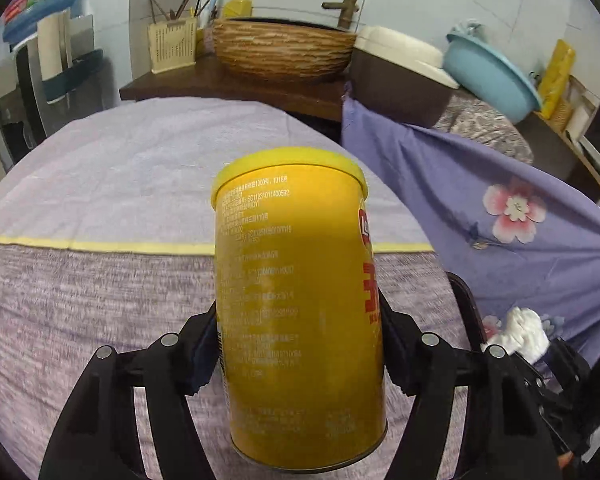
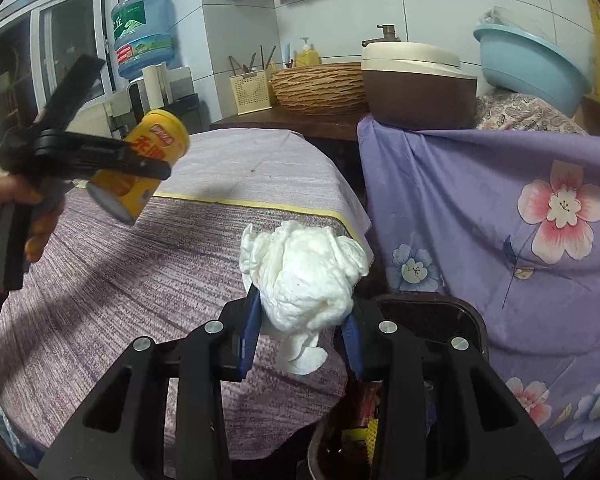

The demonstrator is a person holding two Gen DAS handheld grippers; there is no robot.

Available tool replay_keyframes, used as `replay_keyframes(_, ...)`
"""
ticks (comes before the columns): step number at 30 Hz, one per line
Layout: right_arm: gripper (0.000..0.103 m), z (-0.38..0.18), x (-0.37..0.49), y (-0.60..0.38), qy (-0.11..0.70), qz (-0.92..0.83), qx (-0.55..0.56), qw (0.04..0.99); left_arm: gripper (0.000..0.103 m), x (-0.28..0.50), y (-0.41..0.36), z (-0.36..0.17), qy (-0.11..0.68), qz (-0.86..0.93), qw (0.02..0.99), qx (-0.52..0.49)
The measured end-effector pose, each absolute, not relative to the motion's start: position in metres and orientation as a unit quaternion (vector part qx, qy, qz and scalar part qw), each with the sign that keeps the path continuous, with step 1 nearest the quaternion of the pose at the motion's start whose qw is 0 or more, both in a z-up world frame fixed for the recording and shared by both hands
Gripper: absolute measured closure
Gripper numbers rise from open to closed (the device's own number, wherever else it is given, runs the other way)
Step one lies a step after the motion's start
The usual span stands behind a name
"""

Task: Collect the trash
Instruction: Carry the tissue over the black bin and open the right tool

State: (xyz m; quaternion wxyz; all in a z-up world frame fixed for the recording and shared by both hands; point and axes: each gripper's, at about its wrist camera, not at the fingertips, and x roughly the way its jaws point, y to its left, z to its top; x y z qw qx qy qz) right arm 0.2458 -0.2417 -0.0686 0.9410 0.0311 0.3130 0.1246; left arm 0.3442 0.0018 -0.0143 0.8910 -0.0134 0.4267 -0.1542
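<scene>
Yellow cardboard snack canister, capped with a yellow plastic lid, sits clamped between the pads of the left gripper. In the left wrist view its long axis runs up the frame, lid end away from the camera, metal base toward it. In the right wrist view the same canister appears at centre left, tilted, lifted clear of the purple-grey tablecloth.

Crumpled white tissue, faintly stained, is pinched between the blue pads of the right gripper, with loose folds hanging below the grip.

Deciding relation: a dark waste bin lies at lower right of the right wrist view, directly beneath and just beyond the right gripper; coloured wrappers show inside it. The right hand is judged nearer the bin. The tissue sits partly over the table edge, beside the bin's rim, so a short shift toward frame right should bring it over the opening. The canister is well apart, across the table, and would have to travel further.

Both items are in hand; neither is yet deposited.
</scene>
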Motion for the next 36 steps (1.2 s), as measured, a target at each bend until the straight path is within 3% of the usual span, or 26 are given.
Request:
replay_keyframes(6,0.067,-0.075,0.219,-0.249,0.316,0.112,0.052,0.941,0.037,0.274,-0.009,-0.003,0.366,-0.154,0.918,0.023)
replay_keyframes(19,0.067,-0.090,0.152,-0.287,0.325,0.051,0.088,0.940,0.037,0.181,-0.046,-0.011,0.342,-0.216,0.914,-0.006)
replay_keyframes(31,0.066,-0.168,0.154,-0.347,0.396,-0.022,0.107,0.912,0.037,0.150,-0.120,-0.042,0.352,-0.286,0.891,0.011)
replay_keyframes(36,0.048,-0.189,0.170,-0.357,0.406,-0.027,0.116,0.906,0.037,0.151,-0.141,-0.060,0.367,-0.297,0.881,0.020)
